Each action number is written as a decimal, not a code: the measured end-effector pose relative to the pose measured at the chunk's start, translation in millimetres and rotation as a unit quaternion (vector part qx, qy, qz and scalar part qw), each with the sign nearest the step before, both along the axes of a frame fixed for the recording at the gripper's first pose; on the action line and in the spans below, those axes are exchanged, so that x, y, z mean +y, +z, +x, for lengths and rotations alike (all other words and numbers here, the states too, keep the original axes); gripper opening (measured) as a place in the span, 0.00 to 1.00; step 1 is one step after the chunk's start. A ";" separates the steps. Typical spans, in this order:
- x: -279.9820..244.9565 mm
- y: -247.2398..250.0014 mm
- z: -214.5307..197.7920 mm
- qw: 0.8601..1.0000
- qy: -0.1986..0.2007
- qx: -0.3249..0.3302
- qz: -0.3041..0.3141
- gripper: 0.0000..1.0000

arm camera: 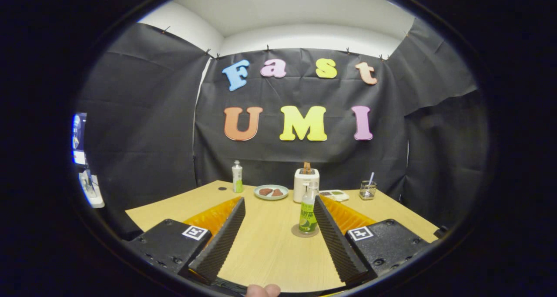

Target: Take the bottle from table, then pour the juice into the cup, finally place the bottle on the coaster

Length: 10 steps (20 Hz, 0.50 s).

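Observation:
A clear bottle with a green label (308,213) stands upright on a round brown coaster (304,231) on the wooden table (265,253). It sits between my fingers, close against the inner side of the right finger (335,240), near its tip. My gripper (279,200) is open, with a wide gap from the left finger (222,240) to the bottle. Whether the right finger touches the bottle I cannot tell. A small see-through cup with a stick in it (367,190) stands far back on the right.
At the table's far edge stand a second white-and-green bottle (237,177), a plate with brown pieces (271,192), a white toaster (306,184) and a flat white tray (334,195). A person's fingertip (262,291) shows below the fingers.

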State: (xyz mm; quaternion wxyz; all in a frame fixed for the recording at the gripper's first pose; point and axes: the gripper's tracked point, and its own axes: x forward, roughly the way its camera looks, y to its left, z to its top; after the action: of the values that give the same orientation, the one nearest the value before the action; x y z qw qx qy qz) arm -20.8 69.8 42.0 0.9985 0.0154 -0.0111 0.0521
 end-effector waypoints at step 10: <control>-0.2 -3.2 1.0 1.000 0.007 0.002 0.014 1.00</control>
State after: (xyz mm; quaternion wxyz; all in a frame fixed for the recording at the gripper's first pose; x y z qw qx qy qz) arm -19.8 69.6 38.9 0.9978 0.0297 -0.0095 0.0592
